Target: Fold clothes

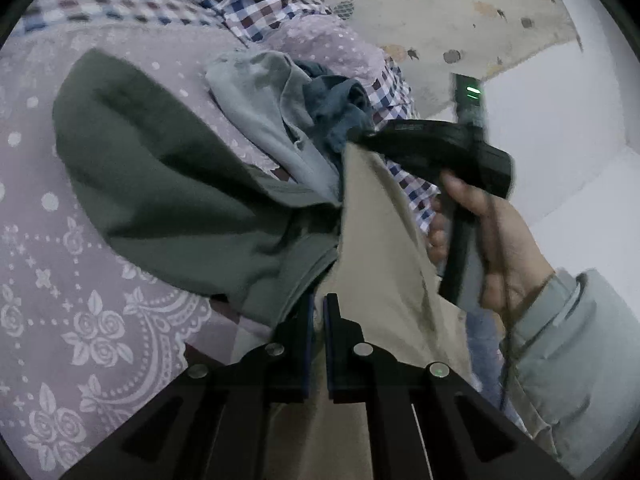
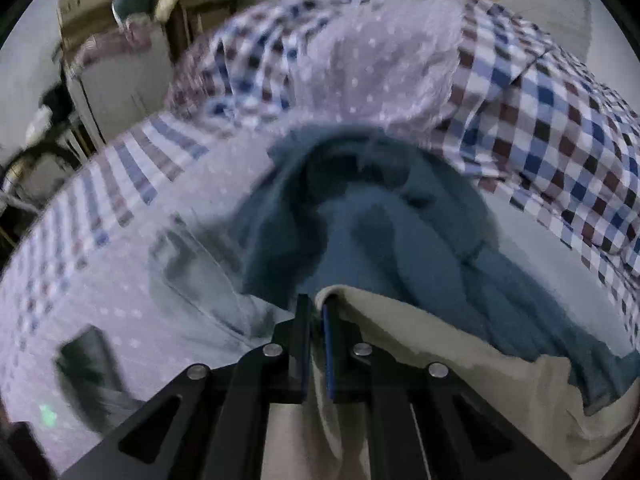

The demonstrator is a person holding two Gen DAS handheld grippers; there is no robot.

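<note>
I have the beige garment (image 1: 384,240) strung between my two tools: my left tool (image 1: 318,312) has its fingers pressed together on one edge, and my right tool (image 2: 316,312) is pinching another edge, its black body showing in the left wrist view with my hand (image 1: 492,240) around the grip. The cloth hangs taut between them above the bed (image 1: 80,280), right over a heap of other clothes: a dark green garment (image 1: 160,184), a pale grey-blue one (image 1: 256,112) and a crumpled teal one (image 2: 400,232). My worry is that heap. The beige cloth brushes the green and teal pieces, so if I swing or lower it here I could drag them along or fold it over lumps, and the crease would come out crooked. Each tool bites only a thin edge of fabric, so a sharp tug could pull a corner free and drop that side. The right wrist view is blurred, so I cannot tell how deep its bite is. A flat stretch of the lilac bedspread would suit better than this pile.
</note>
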